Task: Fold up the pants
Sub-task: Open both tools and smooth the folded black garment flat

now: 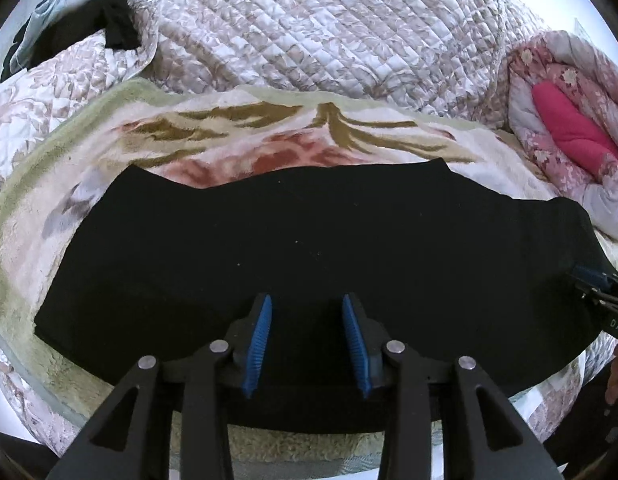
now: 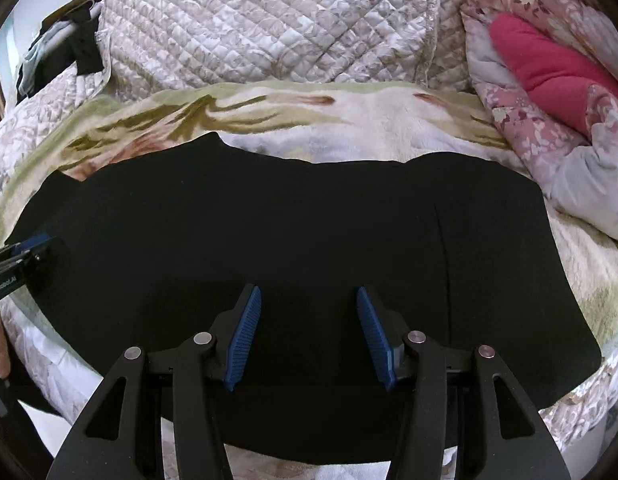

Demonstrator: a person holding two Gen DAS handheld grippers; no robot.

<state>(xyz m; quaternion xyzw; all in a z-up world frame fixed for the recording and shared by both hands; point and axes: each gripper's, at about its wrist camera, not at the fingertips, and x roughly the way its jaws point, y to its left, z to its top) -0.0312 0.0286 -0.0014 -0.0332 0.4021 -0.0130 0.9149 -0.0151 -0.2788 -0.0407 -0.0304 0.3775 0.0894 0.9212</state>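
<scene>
Black pants lie flat across a floral fleece blanket, spread left to right; they also fill the middle of the right wrist view. My left gripper is open and empty above the near edge of the pants. My right gripper is open and empty above the near edge too. The right gripper shows at the right edge of the left wrist view. The left gripper shows at the left edge of the right wrist view.
A quilted bedspread rises behind the blanket. A rolled pink floral duvet lies at the far right, also in the right wrist view. Dark clothes hang at the far left.
</scene>
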